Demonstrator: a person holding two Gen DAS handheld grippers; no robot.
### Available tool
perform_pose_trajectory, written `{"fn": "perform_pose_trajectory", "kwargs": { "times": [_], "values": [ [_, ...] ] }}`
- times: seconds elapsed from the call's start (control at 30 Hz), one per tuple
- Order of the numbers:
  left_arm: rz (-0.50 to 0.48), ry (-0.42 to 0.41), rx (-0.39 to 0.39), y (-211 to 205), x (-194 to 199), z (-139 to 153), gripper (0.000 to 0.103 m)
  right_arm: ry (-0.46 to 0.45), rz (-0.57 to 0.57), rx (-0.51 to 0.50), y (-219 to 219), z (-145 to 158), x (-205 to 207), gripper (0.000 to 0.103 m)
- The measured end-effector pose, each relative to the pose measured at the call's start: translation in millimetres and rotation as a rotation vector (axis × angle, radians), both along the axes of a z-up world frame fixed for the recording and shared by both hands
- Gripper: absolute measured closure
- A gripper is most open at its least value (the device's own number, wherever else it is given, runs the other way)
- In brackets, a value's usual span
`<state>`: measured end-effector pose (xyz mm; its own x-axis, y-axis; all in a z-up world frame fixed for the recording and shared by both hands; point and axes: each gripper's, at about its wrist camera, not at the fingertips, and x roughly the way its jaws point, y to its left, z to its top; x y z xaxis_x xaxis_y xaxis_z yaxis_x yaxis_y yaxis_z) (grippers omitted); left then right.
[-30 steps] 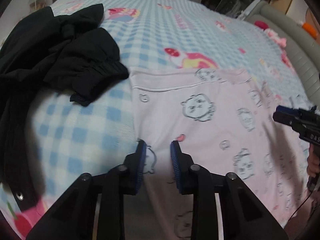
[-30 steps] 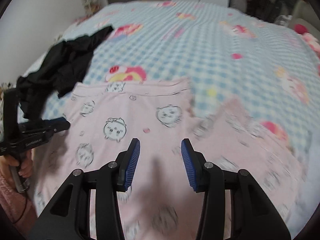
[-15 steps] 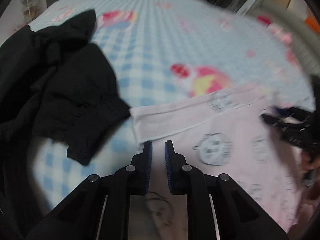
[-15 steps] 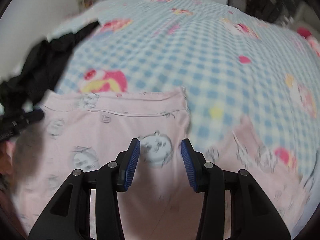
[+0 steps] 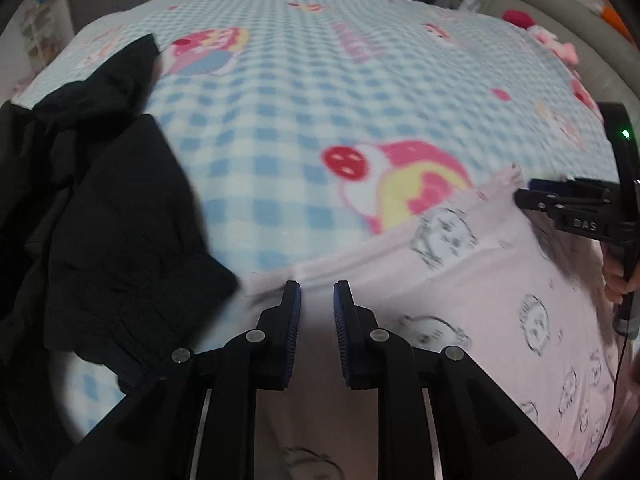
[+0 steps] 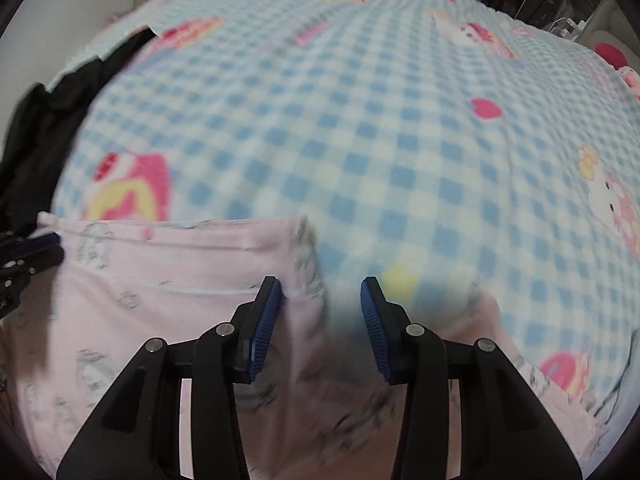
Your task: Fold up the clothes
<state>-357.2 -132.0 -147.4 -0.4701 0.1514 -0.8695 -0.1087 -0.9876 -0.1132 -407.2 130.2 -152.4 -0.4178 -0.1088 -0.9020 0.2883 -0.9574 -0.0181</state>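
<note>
A pink garment point(image 5: 500, 300) printed with cartoon faces lies flat on the bed, its hemmed far edge facing away from me. My left gripper point(image 5: 316, 300) hovers at that edge's left corner with its jaws open narrowly and pink cloth showing in the gap. My right gripper point(image 6: 320, 300) stands wide open over the edge's right corner of the garment point(image 6: 160, 280), with nothing pinched. Each gripper shows in the other's view: the right gripper point(image 5: 524, 196) from the side, held by a hand point(image 5: 616, 284), and the left gripper point(image 6: 40, 248) at the frame's left edge.
A heap of black clothing point(image 5: 100, 220) lies just left of the pink garment, also seen as black clothing point(image 6: 36, 128). A blue-and-white checked blanket point(image 5: 320, 100) with cartoon prints covers the bed. A grey padded edge point(image 5: 560, 12) runs along the far right.
Both grippers moved forward over the garment to its far edge. The left jaws narrowed from a second ago; the right jaws stayed wide open.
</note>
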Motion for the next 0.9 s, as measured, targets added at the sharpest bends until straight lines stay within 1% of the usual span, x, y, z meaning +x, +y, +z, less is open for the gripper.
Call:
{"fn": "perform_pose_trajectory", "kwargs": {
  "times": [0.07,0.1,0.13,0.2,0.23,0.37,0.47,0.57,0.67,0.73,0.77,0.8,0.83,0.9],
  "values": [
    [0.037,0.020,0.057,-10.8,1.9,11.2,0.084,0.039,-0.034,-0.006,6.0,8.6,-4.5,0.061],
    [0.056,0.030,0.086,-16.2,2.8,16.8,0.083,0.056,-0.044,-0.017,9.0,14.8,-4.8,0.061],
    [0.039,0.032,0.091,-11.9,5.8,18.3,0.079,0.073,-0.052,-0.029,12.1,21.3,-4.8,0.061],
    [0.004,0.037,0.100,-3.2,11.8,21.4,0.077,0.106,-0.069,-0.053,18.2,34.3,-4.9,0.060],
    [-0.014,0.040,0.105,1.2,14.8,22.9,0.077,0.093,-0.058,-0.077,18.4,36.2,-5.1,0.060],
    [-0.084,0.050,0.124,18.6,26.8,29.1,0.077,0.078,-0.052,-0.065,14.9,41.1,9.9,0.060],
    [-0.136,0.058,0.138,31.6,35.8,33.7,0.077,0.058,-0.077,-0.089,30.8,42.1,37.5,0.060],
    [-0.206,0.057,0.142,56.3,54.7,39.1,0.077,0.050,-0.096,-0.101,48.3,46.2,68.1,0.060],
    [-0.267,0.051,0.179,80.2,74.5,47.7,0.077,0.040,-0.123,-0.143,74.4,54.9,118.1,0.060],
    [-0.314,0.056,0.196,99.0,85.3,52.7,0.077,0.035,-0.129,-0.162,83.4,54.7,140.1,0.060],
    [-0.332,0.055,0.184,108.8,87.0,53.5,0.077,0.032,-0.131,-0.171,87.6,54.3,150.5,0.060],
    [-0.344,0.057,0.157,119.9,83.7,53.5,0.077,0.023,-0.131,-0.156,91.0,51.1,156.8,0.060],
    [-0.357,0.058,0.130,131.1,80.3,53.6,0.077,0.019,-0.132,-0.135,94.1,48.2,156.6,0.060],
    [-0.377,0.048,0.114,153.8,62.4,52.5,0.077,0.017,-0.151,-0.099,102.7,44.5,153.1,0.060]
  ]
}}
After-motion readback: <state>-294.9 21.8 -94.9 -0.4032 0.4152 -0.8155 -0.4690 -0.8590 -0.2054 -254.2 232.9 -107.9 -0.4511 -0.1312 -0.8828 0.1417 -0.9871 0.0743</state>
